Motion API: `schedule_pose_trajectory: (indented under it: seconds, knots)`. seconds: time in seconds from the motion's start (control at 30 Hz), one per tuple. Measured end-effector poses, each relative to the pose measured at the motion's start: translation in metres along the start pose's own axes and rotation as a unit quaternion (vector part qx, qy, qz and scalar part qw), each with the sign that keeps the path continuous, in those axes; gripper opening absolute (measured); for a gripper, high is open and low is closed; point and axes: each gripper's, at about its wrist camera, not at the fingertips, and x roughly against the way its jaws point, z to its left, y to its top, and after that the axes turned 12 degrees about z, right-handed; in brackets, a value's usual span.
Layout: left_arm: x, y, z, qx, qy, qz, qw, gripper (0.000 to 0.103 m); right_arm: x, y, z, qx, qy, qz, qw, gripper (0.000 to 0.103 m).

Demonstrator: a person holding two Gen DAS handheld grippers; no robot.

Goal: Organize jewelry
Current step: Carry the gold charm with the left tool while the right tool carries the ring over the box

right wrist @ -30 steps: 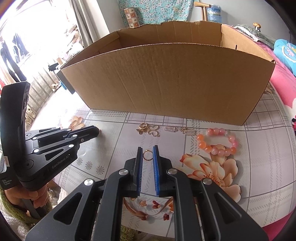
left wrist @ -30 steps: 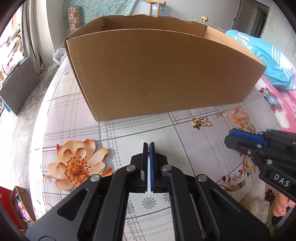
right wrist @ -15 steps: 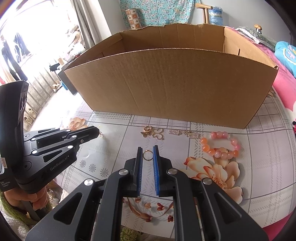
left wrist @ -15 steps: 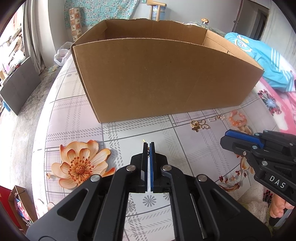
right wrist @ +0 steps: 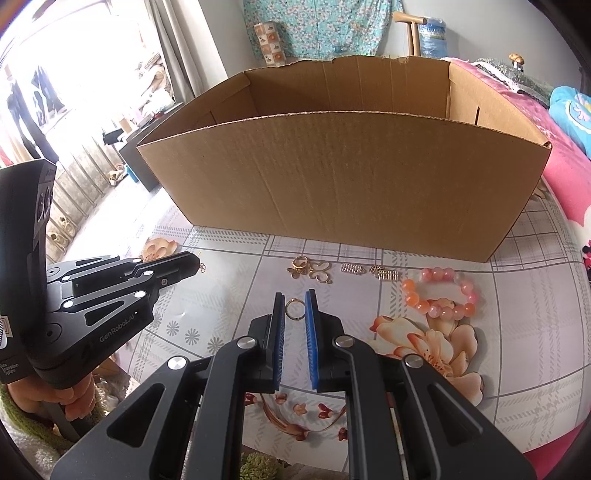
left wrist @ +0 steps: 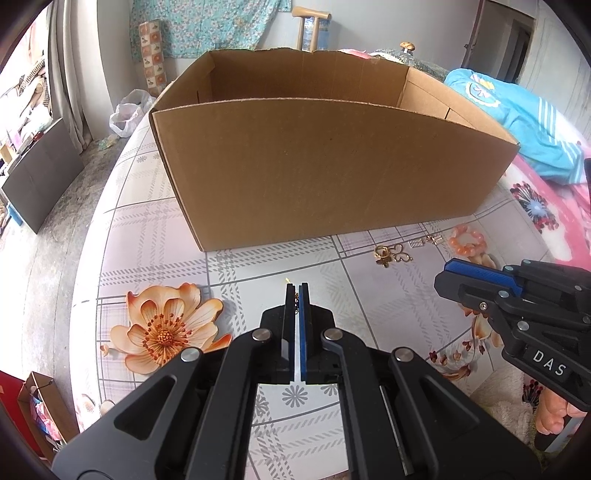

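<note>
Before the cardboard box (right wrist: 343, 177), we hold one piece in each gripper.
Our right gripper (right wrist: 295, 308) pinches a gold ring (right wrist: 294, 308) by its edges; our left gripper (left wrist: 294, 295) clamps a small gold trinket (left wrist: 295, 302), barely visible. We judge the ring could spring free if tilted. More jewellery (right wrist: 439, 291) waits on the tablecloth (right wrist: 229, 295).

Bright daylight floods a curtained window (right wrist: 74, 74); a turquoise floral cloth (left wrist: 207, 26) hangs on the grey wall (left wrist: 424, 26) above a concrete floor (left wrist: 48, 258).
</note>
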Motion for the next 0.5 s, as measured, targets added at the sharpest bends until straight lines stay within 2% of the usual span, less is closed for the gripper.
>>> schedule_pose_trajectory:
  seconds: [0.17, 0.5]
  knots:
    - [0.022, -0.001, 0.000, -0.003, -0.016, -0.025, 0.9996, 0.001, 0.010, -0.002, 0.002, 0.003, 0.002, -0.010, 1.000, 0.011]
    - [0.099, 0.011, 0.015, -0.027, -0.087, -0.096, 0.9913, 0.001, 0.062, 0.012, 0.007, 0.015, 0.026, -0.067, 0.997, 0.011]
